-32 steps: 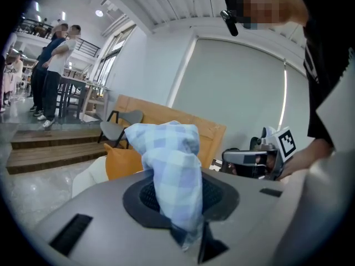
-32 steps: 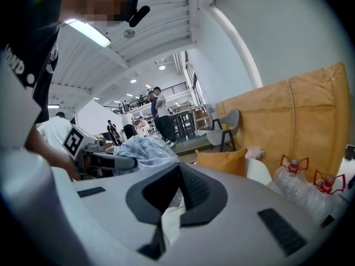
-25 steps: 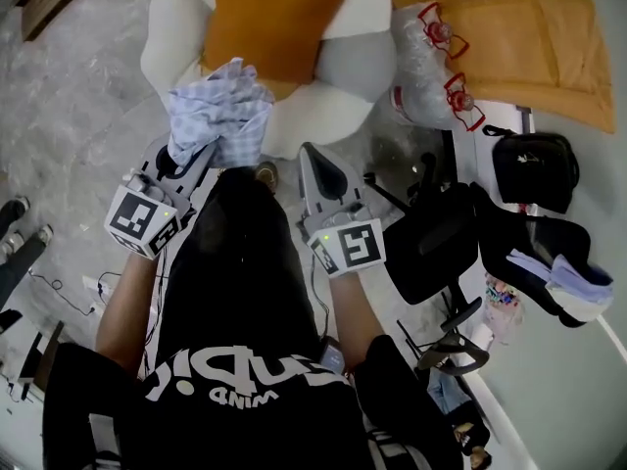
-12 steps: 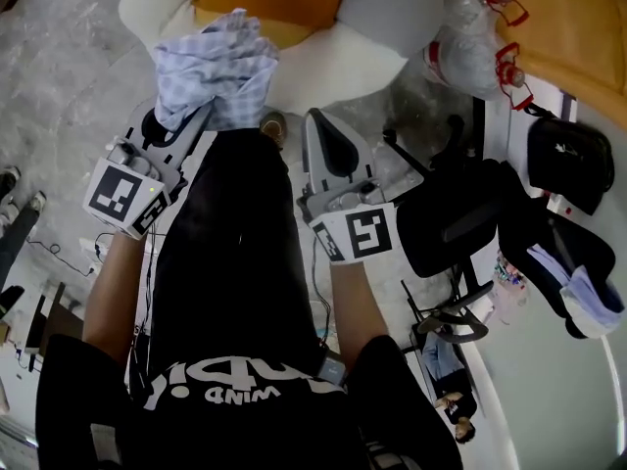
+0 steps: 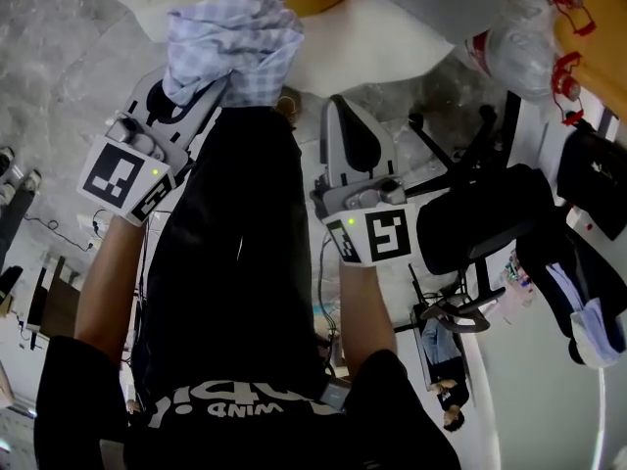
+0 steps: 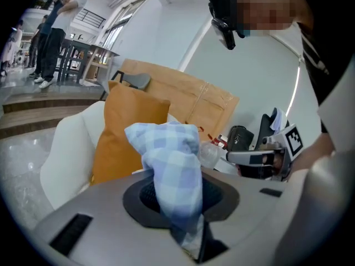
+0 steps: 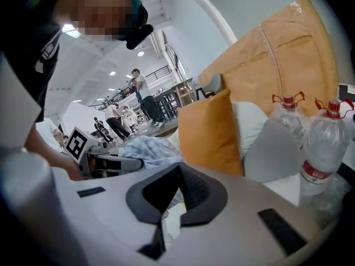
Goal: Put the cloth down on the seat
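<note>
A blue-and-white checked cloth (image 5: 235, 42) bunches up from my left gripper (image 5: 211, 96), whose jaws are shut on it. In the left gripper view the cloth (image 6: 169, 162) rises out of that gripper (image 6: 176, 198) and hides its tips. The cloth hangs at the front edge of the white seat (image 5: 372, 57), before an orange cushion (image 6: 127, 132). My right gripper (image 5: 338, 111) is to the right, lower down, shut and empty. The right gripper view shows its jaws (image 7: 178, 168) closed together, with the cloth (image 7: 150, 151) and left gripper (image 7: 111, 162) at its left.
Two plastic water bottles with red caps (image 7: 327, 148) stand right of the seat beside a grey cushion (image 7: 272, 148). A black office chair (image 5: 480, 223) and a black bag (image 5: 598, 179) sit at the right. A brown wrapped panel (image 7: 277, 65) leans behind. People stand in the background (image 6: 55, 32).
Both grippers have moved forward toward the seat, the left one carrying the cloth up to its front edge. The grip on the cloth is unchanged.
</note>
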Demonstrator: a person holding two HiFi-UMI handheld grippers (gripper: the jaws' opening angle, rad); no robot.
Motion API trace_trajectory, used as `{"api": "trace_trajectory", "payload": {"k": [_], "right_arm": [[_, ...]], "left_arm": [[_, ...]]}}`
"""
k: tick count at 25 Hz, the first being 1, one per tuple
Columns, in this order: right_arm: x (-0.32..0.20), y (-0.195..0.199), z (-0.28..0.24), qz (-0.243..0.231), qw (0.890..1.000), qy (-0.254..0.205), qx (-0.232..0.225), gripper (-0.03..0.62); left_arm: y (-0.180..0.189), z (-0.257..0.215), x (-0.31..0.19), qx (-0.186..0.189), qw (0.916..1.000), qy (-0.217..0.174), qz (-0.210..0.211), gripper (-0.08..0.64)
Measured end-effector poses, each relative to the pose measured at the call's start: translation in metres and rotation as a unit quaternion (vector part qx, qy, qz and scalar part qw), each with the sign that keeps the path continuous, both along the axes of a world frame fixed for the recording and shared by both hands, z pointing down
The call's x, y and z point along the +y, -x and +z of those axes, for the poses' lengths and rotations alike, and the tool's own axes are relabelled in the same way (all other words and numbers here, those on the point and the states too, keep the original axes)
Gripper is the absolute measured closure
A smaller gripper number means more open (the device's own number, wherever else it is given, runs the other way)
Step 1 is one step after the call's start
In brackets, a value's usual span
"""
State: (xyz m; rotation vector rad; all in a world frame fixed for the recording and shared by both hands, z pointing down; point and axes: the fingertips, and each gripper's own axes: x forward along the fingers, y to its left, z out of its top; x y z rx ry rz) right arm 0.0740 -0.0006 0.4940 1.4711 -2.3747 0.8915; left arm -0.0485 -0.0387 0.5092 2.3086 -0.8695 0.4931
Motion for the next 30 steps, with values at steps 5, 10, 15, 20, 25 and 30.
{"api": "trace_trajectory", "payload": {"k": [5,10,15,20,25,30], "right_arm": [[0.004,-0.001,0.044,0.001,1.000,0.014,0.001,0.572],[0.005,0.013,0.065,0.004,1.000,0.014,0.001,0.574],[-0.006,0.002,0.097,0.012,1.000,0.019,-0.002,0.572],[-0.008,-0.006,0.121,0.013,1.000,0.028,-0.003,0.572],[-0.010,-0.006,0.135,0.014,0.999,0.034,0.000,0.574],[-0.007,-0.004,0.139,0.012,0.999,0.042,0.000,0.572]], "left_arm": [[0.000,0.052,0.005,-0.005,0.9999,0.015,0.006,0.464],[0.007,0.082,0.012,-0.001,0.9996,0.023,0.015,0.463],[-0.016,0.131,0.004,0.012,0.9988,0.040,0.028,0.464],[-0.032,0.172,-0.001,0.010,0.9978,0.054,0.037,0.463],[-0.035,0.212,-0.006,0.007,0.9976,0.046,0.051,0.463],[-0.031,0.233,-0.012,-0.010,0.9977,0.048,0.047,0.460]]}}
